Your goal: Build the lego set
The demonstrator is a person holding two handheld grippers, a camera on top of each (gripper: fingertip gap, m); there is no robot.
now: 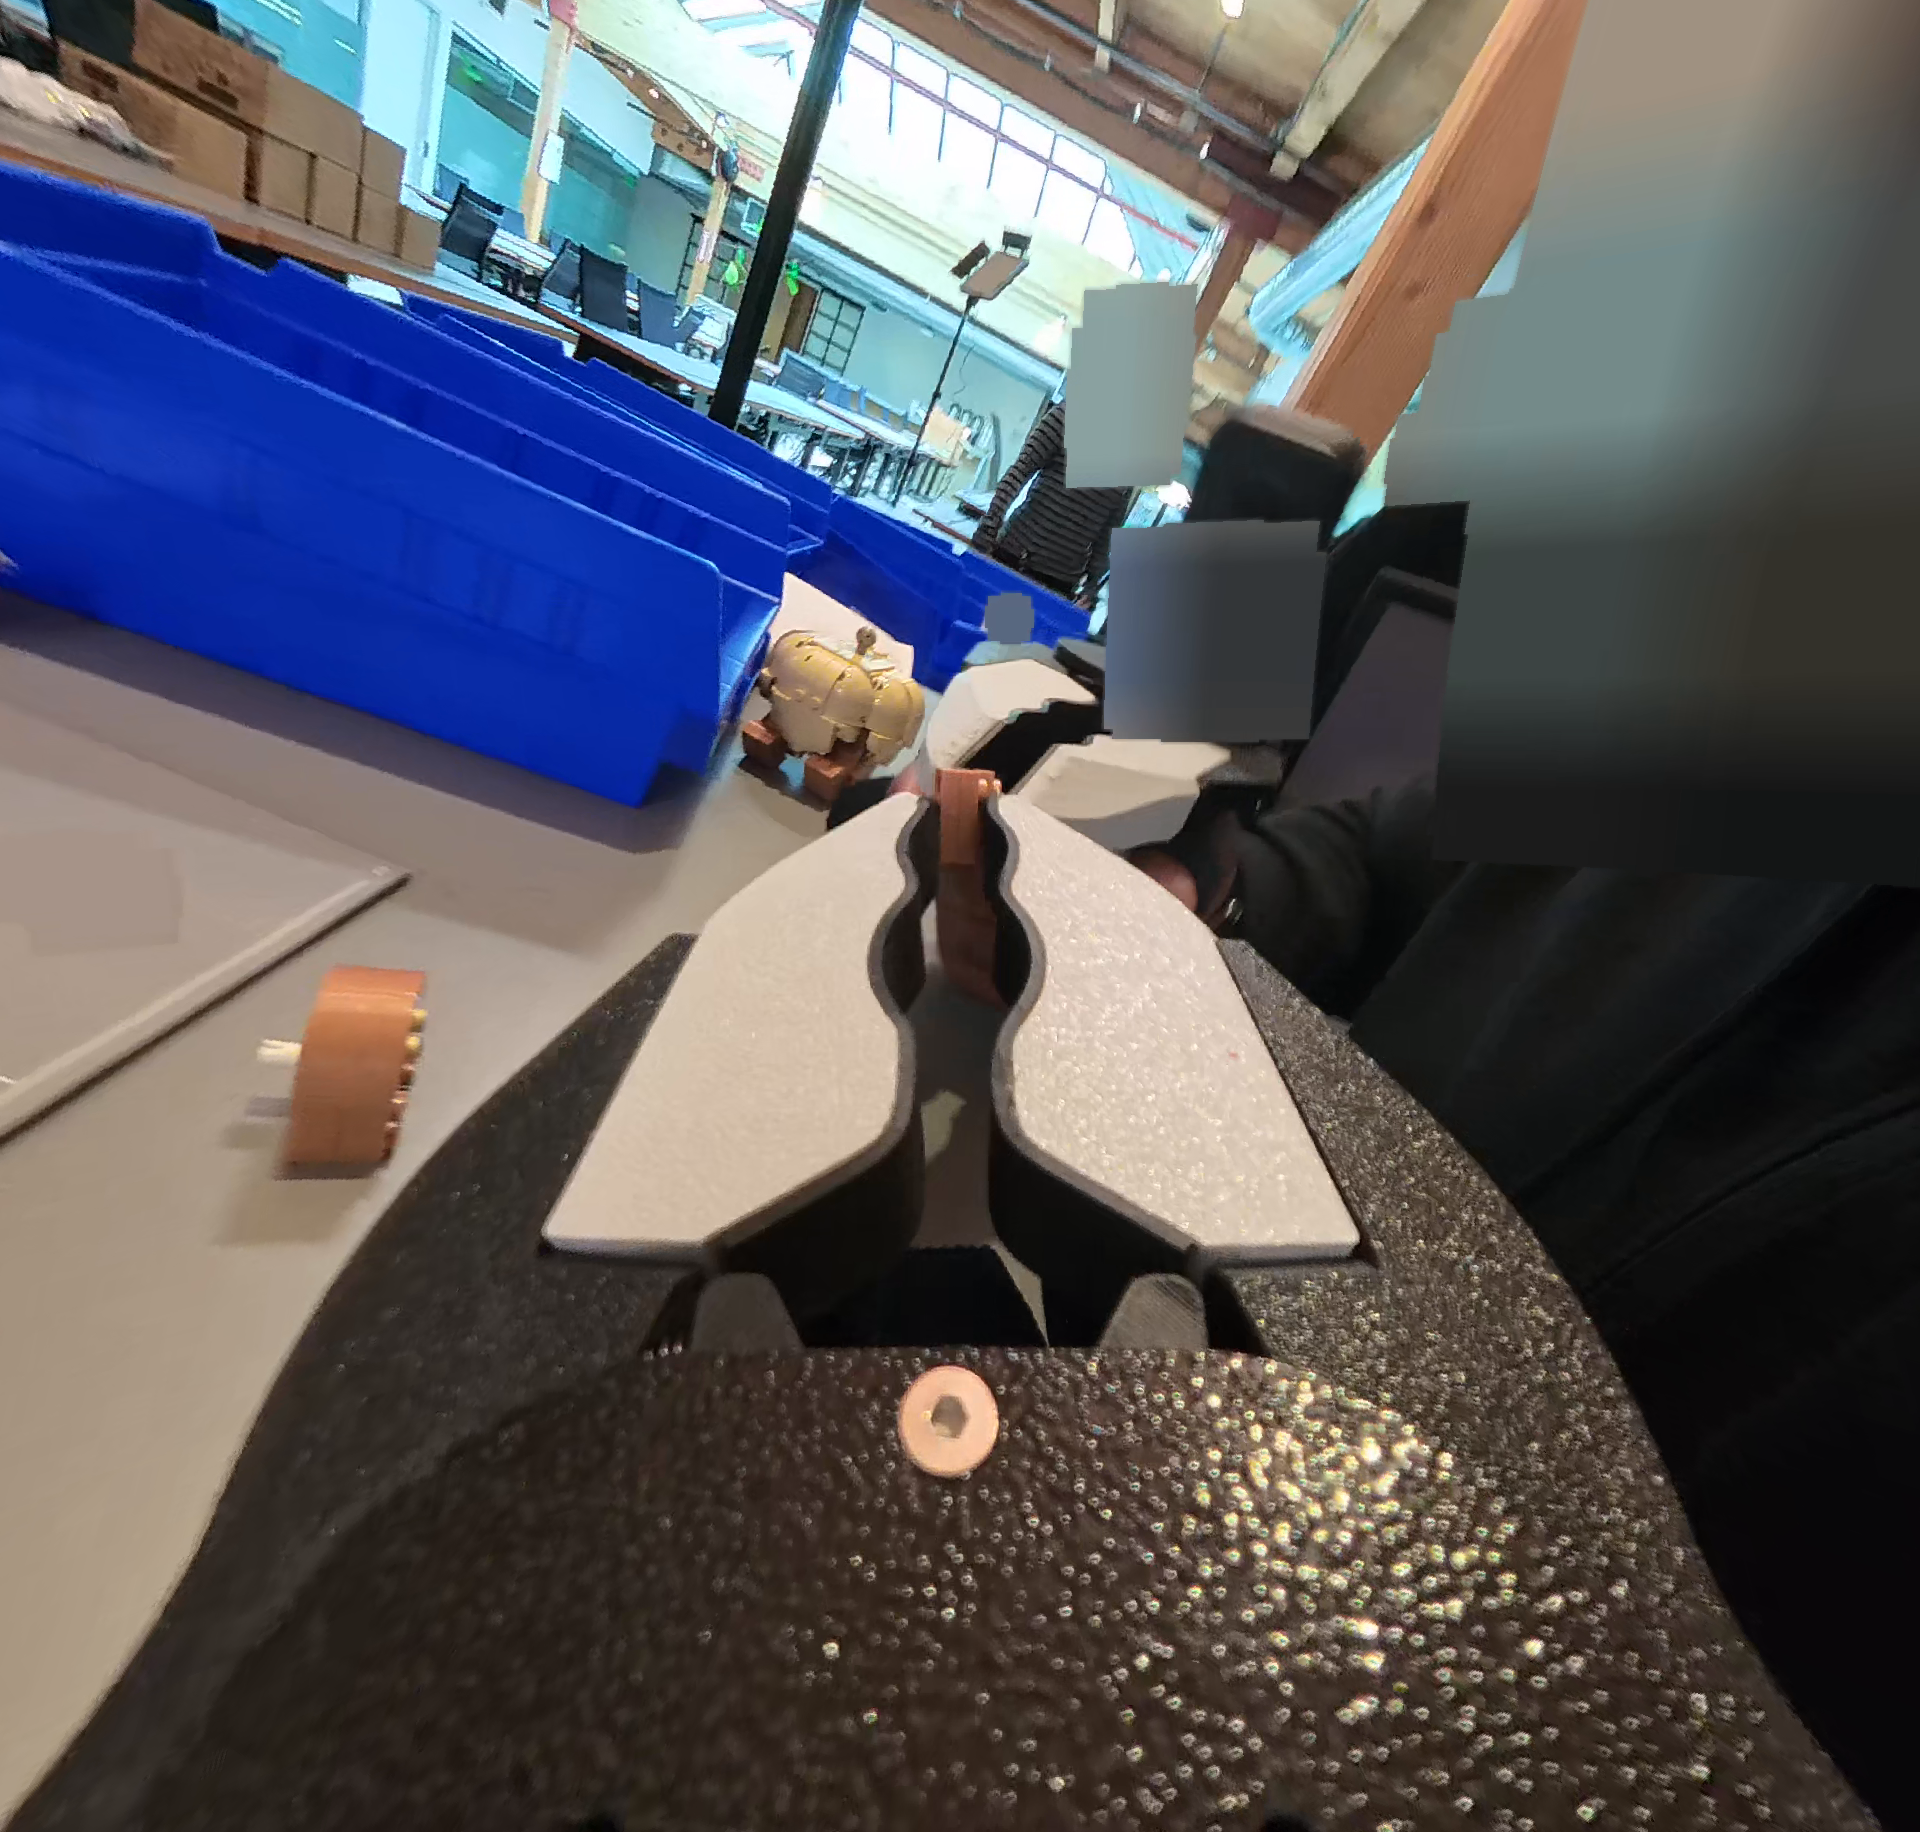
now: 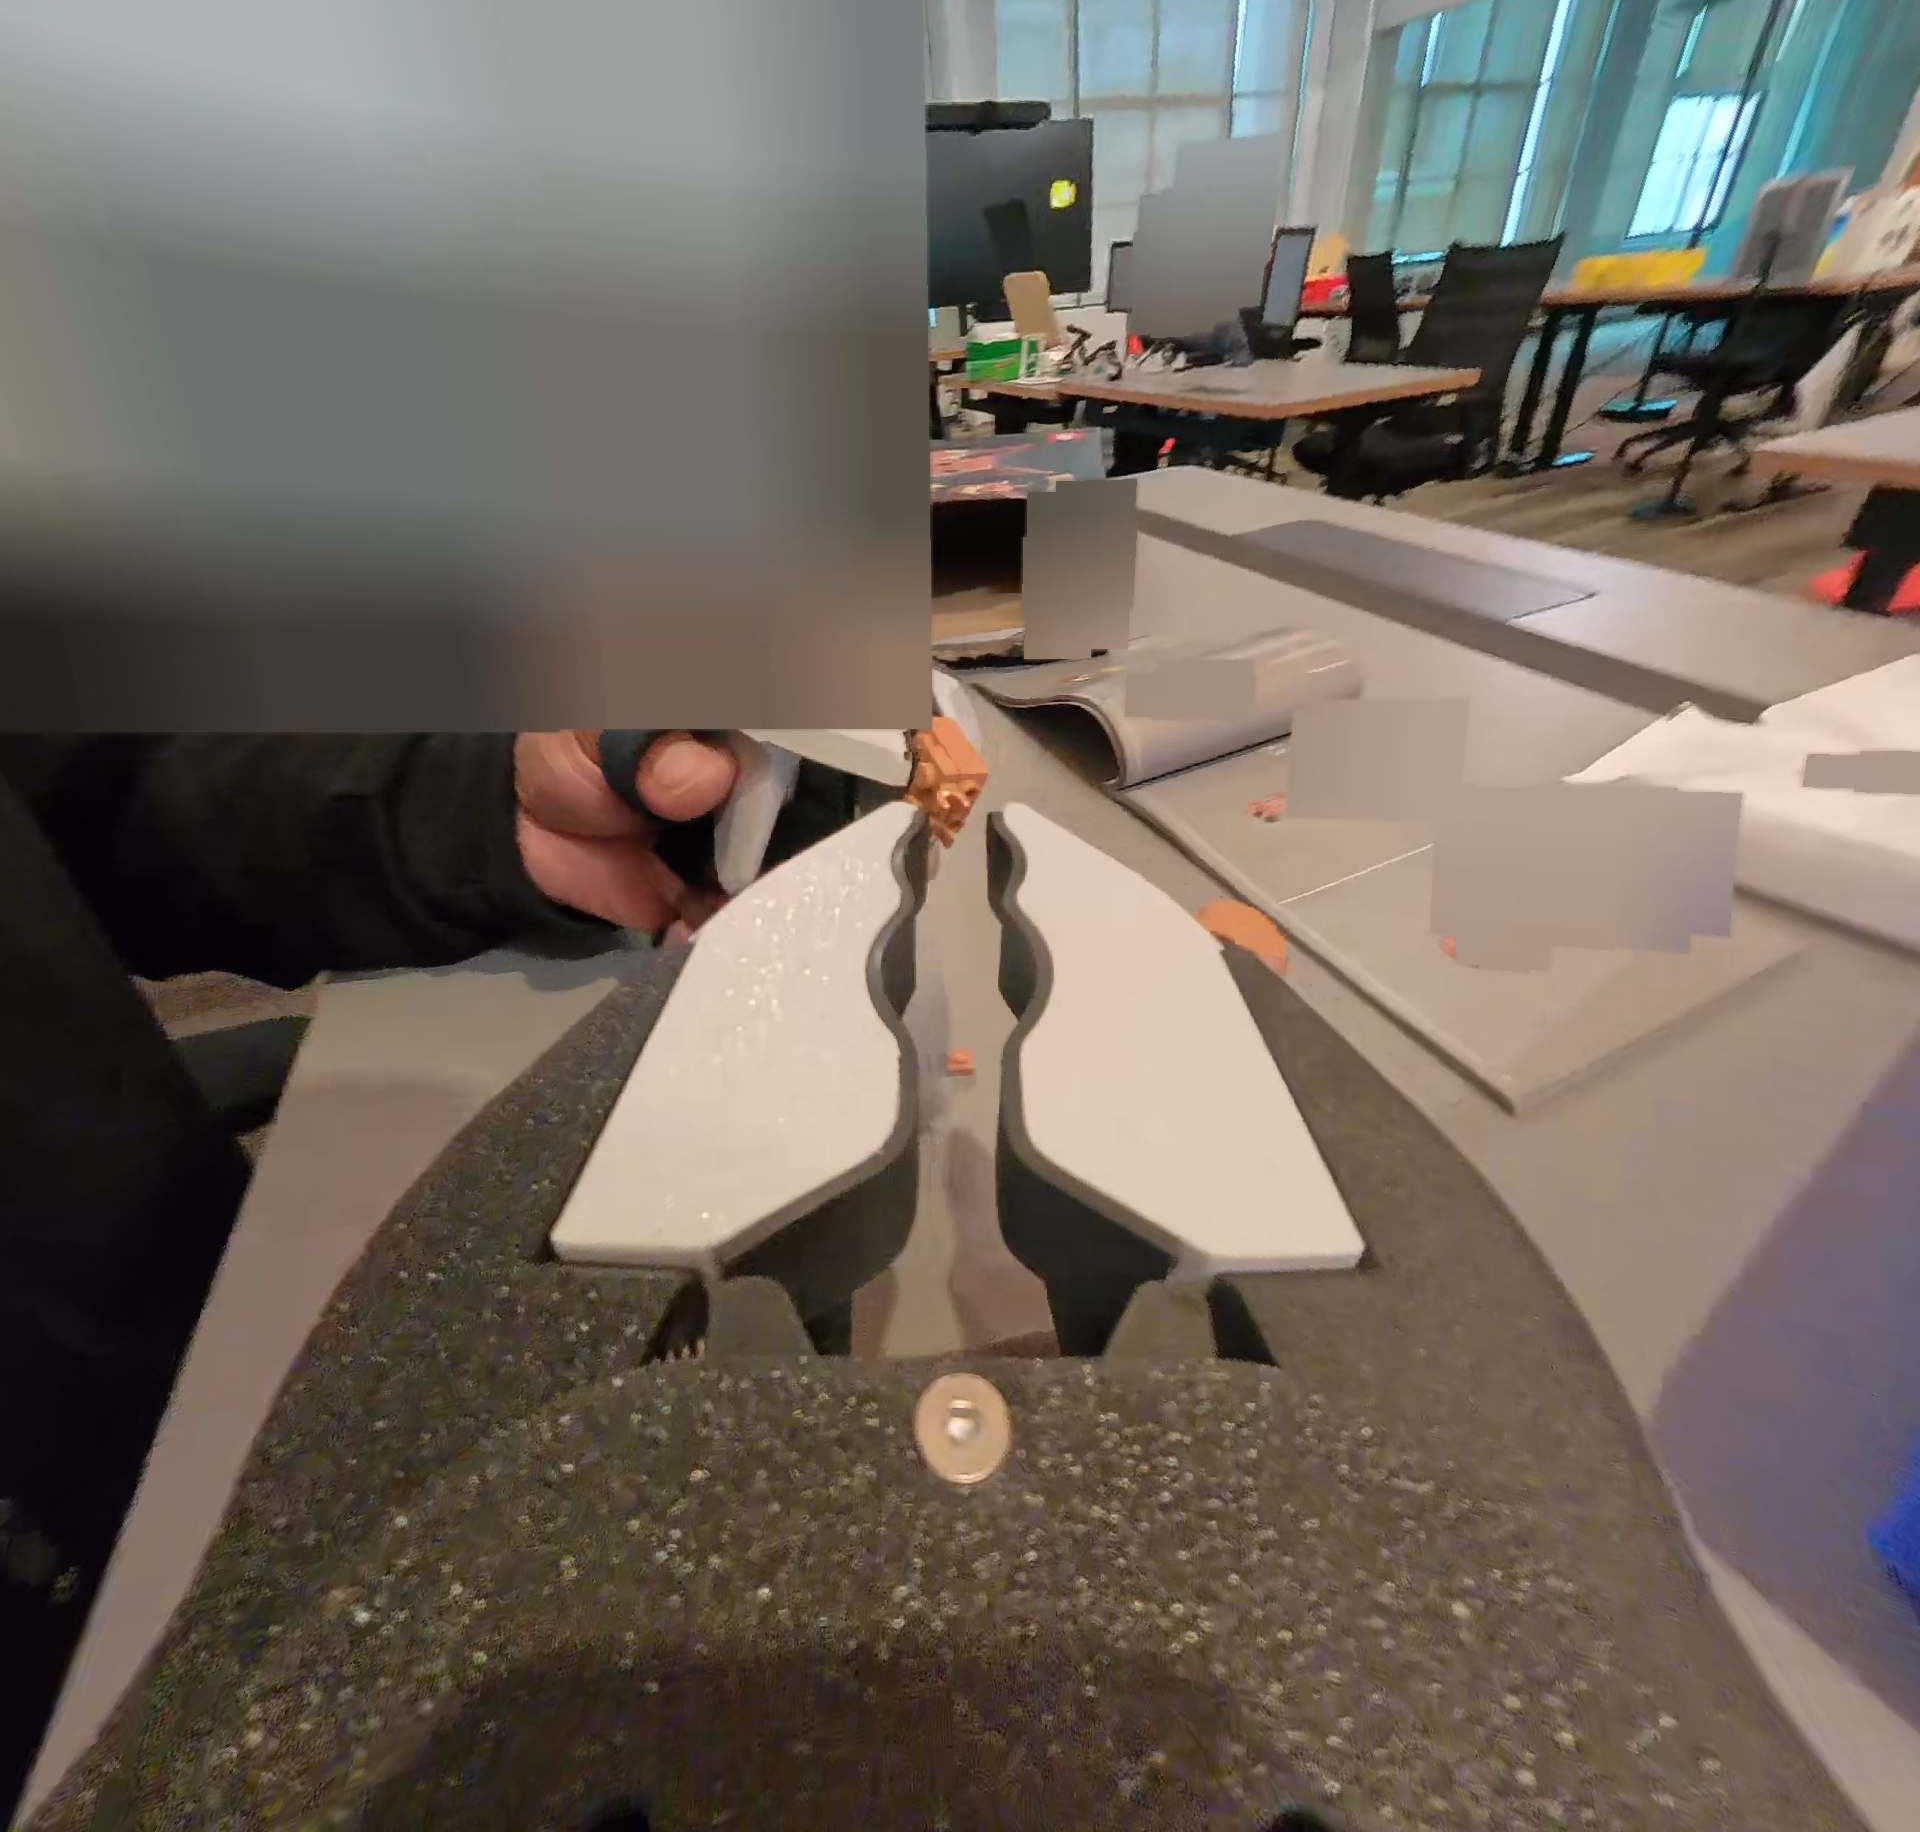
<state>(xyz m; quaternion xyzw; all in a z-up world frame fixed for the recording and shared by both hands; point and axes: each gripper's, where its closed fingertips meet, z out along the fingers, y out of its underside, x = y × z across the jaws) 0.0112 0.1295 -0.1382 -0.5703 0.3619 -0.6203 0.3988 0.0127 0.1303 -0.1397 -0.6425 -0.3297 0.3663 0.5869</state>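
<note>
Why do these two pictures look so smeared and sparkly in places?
Left wrist view: the blue bins and round brown piece are motion-smeared, the pole leans from wide-angle distortion, and glare speckles the black tool body. Right wrist view: the far chairs blur.

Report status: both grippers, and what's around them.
Left gripper shut on brown brick piece. Right gripper open, empty, tips beside that piece. Brown wheel and tan model on table.

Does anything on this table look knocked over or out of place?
A few oddities: a round brown brick piece lies tipped on its edge on the grey table, a tiny brown bit lies loose, and a booklet sprawls open. The left tongs pinch a brown brick strip.
</note>
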